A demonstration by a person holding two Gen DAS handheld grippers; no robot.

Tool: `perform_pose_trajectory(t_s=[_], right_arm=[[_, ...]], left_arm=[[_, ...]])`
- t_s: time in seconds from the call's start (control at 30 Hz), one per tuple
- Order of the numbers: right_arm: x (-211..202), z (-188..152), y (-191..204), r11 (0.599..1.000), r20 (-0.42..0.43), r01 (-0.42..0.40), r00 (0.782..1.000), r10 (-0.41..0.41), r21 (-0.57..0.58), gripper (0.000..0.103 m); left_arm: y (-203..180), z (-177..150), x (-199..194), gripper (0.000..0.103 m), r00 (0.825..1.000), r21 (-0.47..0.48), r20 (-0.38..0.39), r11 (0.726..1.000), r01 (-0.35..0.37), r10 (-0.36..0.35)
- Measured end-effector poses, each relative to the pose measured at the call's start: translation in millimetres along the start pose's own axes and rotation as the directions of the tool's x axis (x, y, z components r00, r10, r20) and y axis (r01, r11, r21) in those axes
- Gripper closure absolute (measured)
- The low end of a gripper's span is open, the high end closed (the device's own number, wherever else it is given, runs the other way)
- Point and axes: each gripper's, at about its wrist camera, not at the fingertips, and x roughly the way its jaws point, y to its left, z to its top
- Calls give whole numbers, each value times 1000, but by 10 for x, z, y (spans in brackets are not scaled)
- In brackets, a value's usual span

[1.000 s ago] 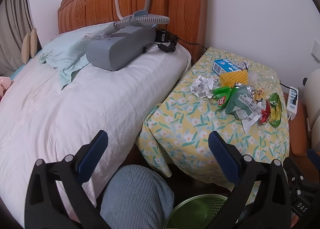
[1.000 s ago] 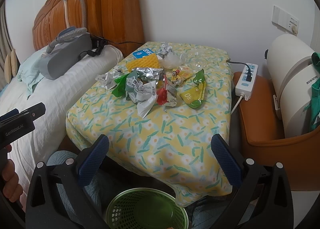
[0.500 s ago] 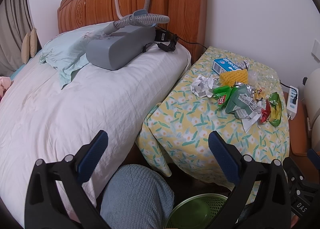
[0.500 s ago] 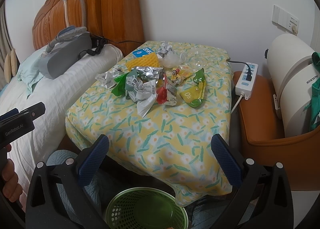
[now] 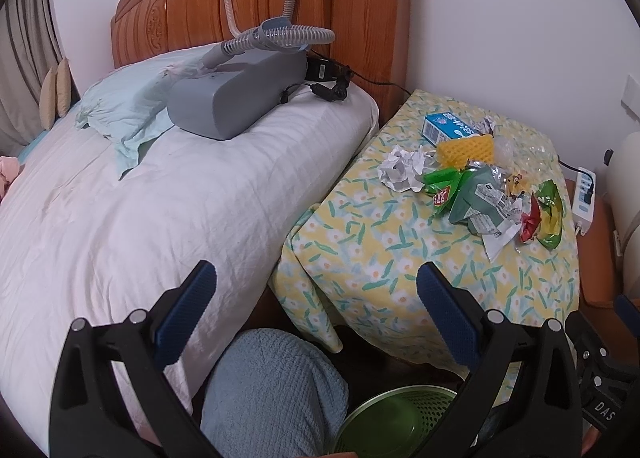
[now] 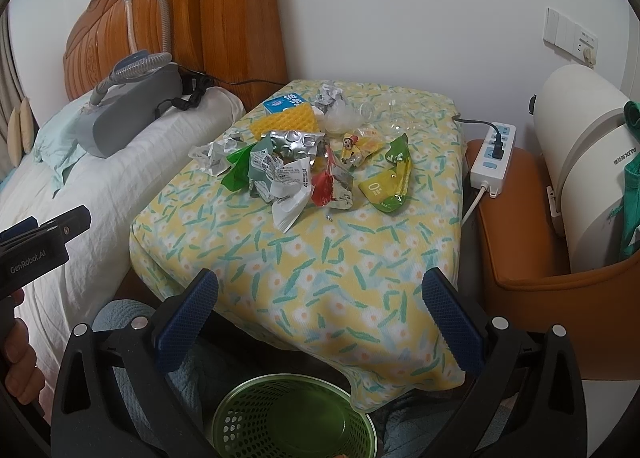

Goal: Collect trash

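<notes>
Both grippers, L (image 5: 316, 298) & R (image 6: 320, 298), wide open, holding nothing. Trash pile (image 6: 304, 162) at 12 o'clock, bin (image 6: 294, 418) at 6. Risk: thin foil wrappers slip from pads or drop past bin; clear plastic at pile's 1 o'clock easy to miss.

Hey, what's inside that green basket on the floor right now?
The green basket looks empty: only its bare green bottom shows in the right wrist view. Its near rim runs out of frame and the right gripper covers its sides, so small scraps there cannot be ruled out.
</notes>
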Motion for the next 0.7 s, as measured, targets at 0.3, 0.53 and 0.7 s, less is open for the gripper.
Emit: perform_pose_trajectory(t_s=[0.3,0.53,0.7], right_arm=[[146,-6,-63,1000,-28,7,1000,-6,31,2],[322,-20,-98,999,-62,31,998,-28,37,2],[437,-21,-123,998,-90,41,995,-36,54,2]], left_arm=[[-58,-30,162,7,1000,63,-16,998,8,-7],[-165,-20,424,7,995,139,-22,985,98,-96],[-193,167,708,7,984,163,-52,971,174,-168]])
